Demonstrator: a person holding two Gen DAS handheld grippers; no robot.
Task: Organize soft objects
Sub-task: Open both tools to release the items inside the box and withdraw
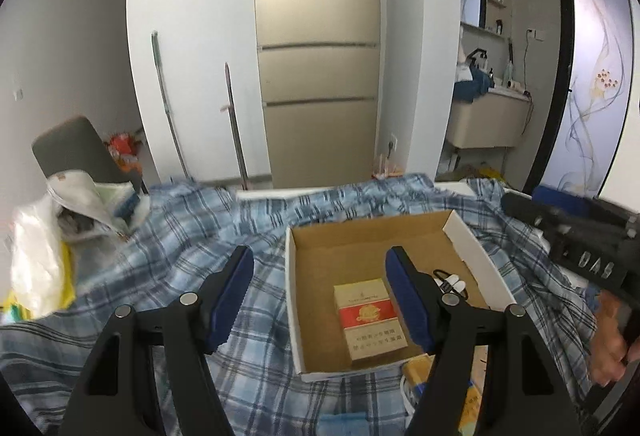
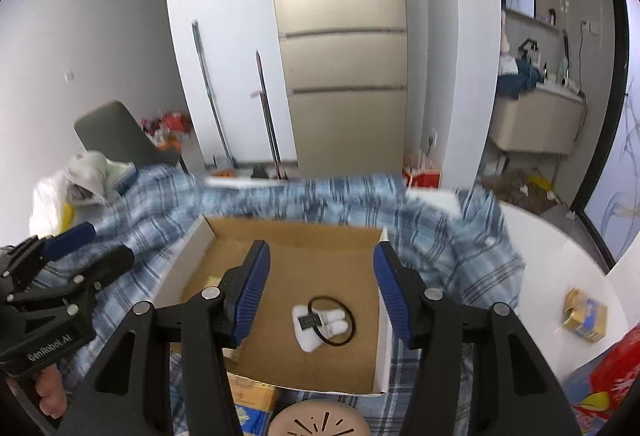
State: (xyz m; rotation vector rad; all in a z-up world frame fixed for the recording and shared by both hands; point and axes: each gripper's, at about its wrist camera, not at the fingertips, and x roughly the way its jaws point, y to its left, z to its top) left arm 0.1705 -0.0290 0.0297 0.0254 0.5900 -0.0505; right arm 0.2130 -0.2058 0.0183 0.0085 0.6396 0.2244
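Blue ribbed pads on both tools, nothing between them. My left gripper (image 1: 320,296) has its jaws well apart and empty, hanging over the near left wall of the cardboard box (image 1: 298,352). My right gripper (image 2: 320,290) is also parted and empty, over the box's middle.

In the box: a red-and-cream packet (image 1: 370,318) lying flat, and to its right a small white fabric bundle with a black elastic ring (image 2: 322,320) on the brown floor.

Around and under the box, the blue plaid shirt (image 1: 160,236) lies rumpled across the table, bunched along the far edge and trailing off right. That is the soft thing I judge to be in hand.

To the right, on bare white tabletop (image 2: 560,256), a small yellow carton (image 2: 586,316). Far left, a heap of white bags (image 1: 36,256).

Advice to self: the box sits on the cloth, so pulling will likely drag it. Take the shirt by two separated points, collar or hem, one per tool, pinch a single layer fold deep in the pads, and lift evenly so the fabric hangs flat before folding.
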